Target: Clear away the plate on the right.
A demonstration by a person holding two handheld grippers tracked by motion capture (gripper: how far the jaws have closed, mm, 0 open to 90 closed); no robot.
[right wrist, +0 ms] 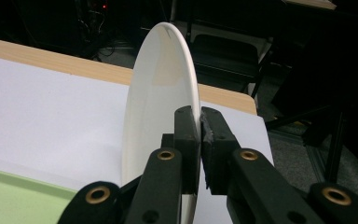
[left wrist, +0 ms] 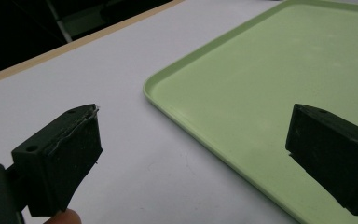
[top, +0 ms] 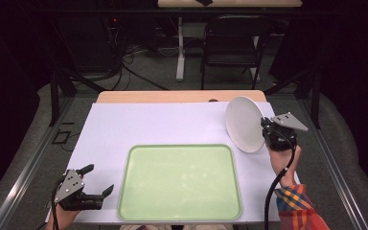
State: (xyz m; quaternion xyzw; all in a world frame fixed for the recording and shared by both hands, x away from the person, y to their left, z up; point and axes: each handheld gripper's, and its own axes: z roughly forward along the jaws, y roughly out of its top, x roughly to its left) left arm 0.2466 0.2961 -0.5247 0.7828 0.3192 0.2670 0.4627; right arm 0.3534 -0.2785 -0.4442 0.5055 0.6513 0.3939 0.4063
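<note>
A tray (top: 179, 211) lies mid-table (top: 124, 120), a plate (top: 243, 123) behind its right corner.

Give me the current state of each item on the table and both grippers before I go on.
white plate: held up on edge, off the table, rim pinched.
green tray: flat on the white table cover, nothing on it.
right gripper: shut on the plate's rim.
left gripper: open, holding nothing, beside the tray's left edge.
</note>
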